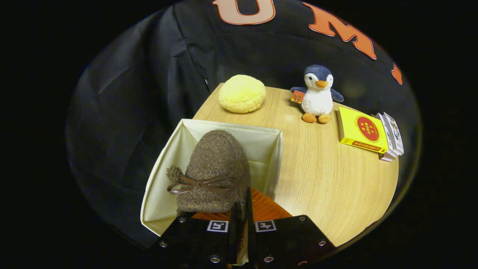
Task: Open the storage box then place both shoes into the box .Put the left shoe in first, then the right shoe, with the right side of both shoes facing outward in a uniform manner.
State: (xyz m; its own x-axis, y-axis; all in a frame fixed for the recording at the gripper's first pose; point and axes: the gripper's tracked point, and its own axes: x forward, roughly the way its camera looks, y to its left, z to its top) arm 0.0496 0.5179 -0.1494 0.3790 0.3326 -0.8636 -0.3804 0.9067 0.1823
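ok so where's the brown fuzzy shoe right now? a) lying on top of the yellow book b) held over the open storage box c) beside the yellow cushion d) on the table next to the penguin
b: the gripper pinches the brown shoe at its rear edge, toe pointing away, over the open storage box, well short of the penguin.

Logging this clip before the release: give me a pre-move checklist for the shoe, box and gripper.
1. Box open: ok.
2. Gripper shut on shoe: ok, fingers pinch its rear edge.
3. Shoe over box: ok, toe points toward the far wall.
4. Shoe resting on box floor: cannot tell.
5. Which shoe, left or right: cannot tell.
6. Penguin, bun, books away from box: ok.
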